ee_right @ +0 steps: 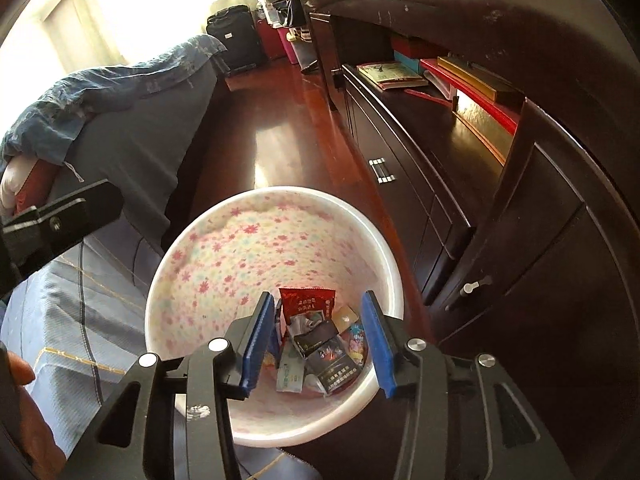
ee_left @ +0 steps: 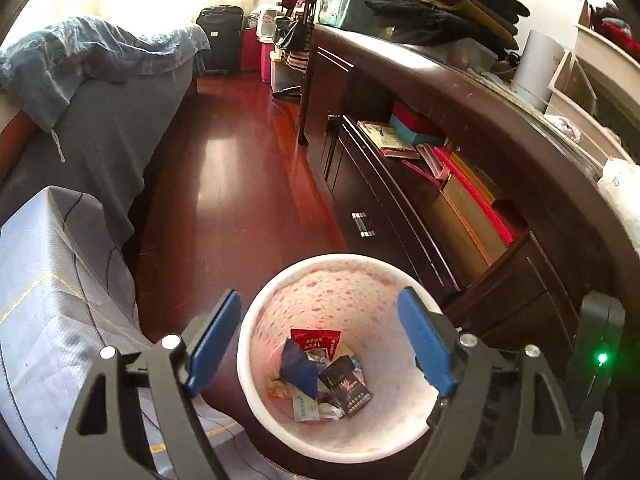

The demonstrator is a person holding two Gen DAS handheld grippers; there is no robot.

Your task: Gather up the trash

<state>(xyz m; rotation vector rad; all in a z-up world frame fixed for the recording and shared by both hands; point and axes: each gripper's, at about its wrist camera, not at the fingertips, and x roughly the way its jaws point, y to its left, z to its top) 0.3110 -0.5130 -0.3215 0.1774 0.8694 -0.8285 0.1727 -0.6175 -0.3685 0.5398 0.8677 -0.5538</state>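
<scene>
A white bin with a pink flower lining (ee_left: 332,292) (ee_right: 240,248) stands on the floor between bed and cabinet. At its bottom lie several pieces of trash: a red packet (ee_left: 316,338) (ee_right: 306,298), dark cigarette packs (ee_left: 348,388) (ee_right: 334,366) and wrappers. My left gripper (ee_left: 320,344) is open and empty above the bin, its blue pads (ee_left: 216,344) either side of the rim. My right gripper (ee_right: 318,346) is open and empty, over the bin's opening. The left gripper's body (ee_right: 60,220) shows at the left in the right wrist view.
A dark wooden cabinet (ee_left: 400,220) (ee_right: 460,184) with books on an open shelf runs along the right. A bed with grey and blue covers (ee_left: 60,280) (ee_right: 80,280) is on the left. Red wooden floor (ee_left: 224,184) lies between; suitcases (ee_left: 220,36) stand at the far end.
</scene>
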